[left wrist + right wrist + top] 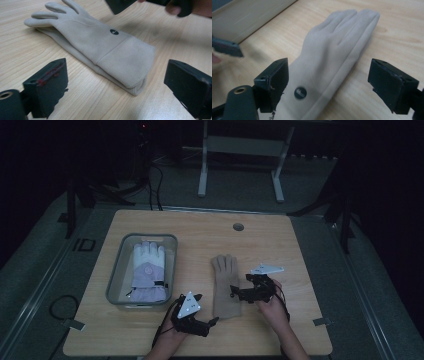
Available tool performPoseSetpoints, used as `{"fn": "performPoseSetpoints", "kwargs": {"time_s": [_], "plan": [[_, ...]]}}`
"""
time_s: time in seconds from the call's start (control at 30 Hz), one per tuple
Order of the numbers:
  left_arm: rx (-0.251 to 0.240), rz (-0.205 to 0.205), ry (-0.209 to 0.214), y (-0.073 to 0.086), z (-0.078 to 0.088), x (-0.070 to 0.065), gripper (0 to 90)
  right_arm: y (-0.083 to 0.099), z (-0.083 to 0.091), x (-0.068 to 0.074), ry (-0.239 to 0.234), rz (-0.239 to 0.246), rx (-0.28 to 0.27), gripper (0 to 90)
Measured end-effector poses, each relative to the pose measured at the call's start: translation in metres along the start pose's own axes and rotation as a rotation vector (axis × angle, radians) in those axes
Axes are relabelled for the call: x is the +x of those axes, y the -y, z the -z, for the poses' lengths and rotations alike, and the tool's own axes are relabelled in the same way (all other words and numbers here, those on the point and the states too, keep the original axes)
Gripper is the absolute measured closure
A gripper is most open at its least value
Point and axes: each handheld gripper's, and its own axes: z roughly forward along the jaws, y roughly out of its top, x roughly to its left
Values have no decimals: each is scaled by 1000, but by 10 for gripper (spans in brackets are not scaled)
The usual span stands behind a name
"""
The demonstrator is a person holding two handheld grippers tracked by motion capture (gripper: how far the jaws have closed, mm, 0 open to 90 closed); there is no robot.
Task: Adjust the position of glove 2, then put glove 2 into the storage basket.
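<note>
Both grippers' jaws stand released around the beige glove [224, 285]; clamp the right gripper [235, 292] squarely on its cuff before lifting toward the bin [116, 270] at left; the left gripper [212, 321] waits below.

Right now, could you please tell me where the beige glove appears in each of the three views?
High view: the beige glove lies flat on the table, right of centre, fingers pointing away.
Left gripper view: it runs from upper left to lower right, cuff nearest.
Right gripper view: it fills the middle, fingers at top.
Shared landmark: the small dark round logo near the cuff.
</note>
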Motion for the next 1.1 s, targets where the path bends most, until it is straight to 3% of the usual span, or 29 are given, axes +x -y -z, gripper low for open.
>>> {"fn": "performPoseSetpoints", "kwargs": {"time_s": [0.07, 0.2, 0.27, 0.37, 0.43, 0.5, 0.6, 0.7, 0.87, 1.0, 1.03, 1.1], "plan": [[2, -14, -12, 0, -1, -2, 66, 2, 3, -4, -28, -11, -7, 167], [7, -4, -19, -1, -2, -2, 73, 4, 6, -6, -28, 10, -21, 163], [8, 36, 17, -1, -2, 0, 72, 4, 8, -7, -36, 17, -25, 163], [14, 26, 36, -4, -2, -1, 61, 4, 9, -8, -30, 44, -19, 153], [17, 23, 43, -7, -2, -3, 54, 4, 10, -9, -49, 26, -2, 137], [30, -3, 32, -10, -3, -5, 53, 3, 10, -12, -48, -2, 3, 137], [37, -18, 86, -13, -4, -5, 54, 1, 11, -16, -52, -34, -30, 132], [49, -53, 100, -15, -7, -6, 66, -3, 12, -18, -50, -48, -43, 133], [50, -87, 155, -20, -11, -8, 105, -12, 9, -22, -44, -47, -47, 139], [54, -117, 163, -24, -15, -10, 123, -17, 5, -25, -40, -47, -47, 148], [59, -128, 188, -27, -18, -11, 123, -18, 4, -26, -48, -51, -48, 157], [74, -148, 198, -30, -22, -12, 141, -21, -4, -30, -46, -68, -39, 173]]}}
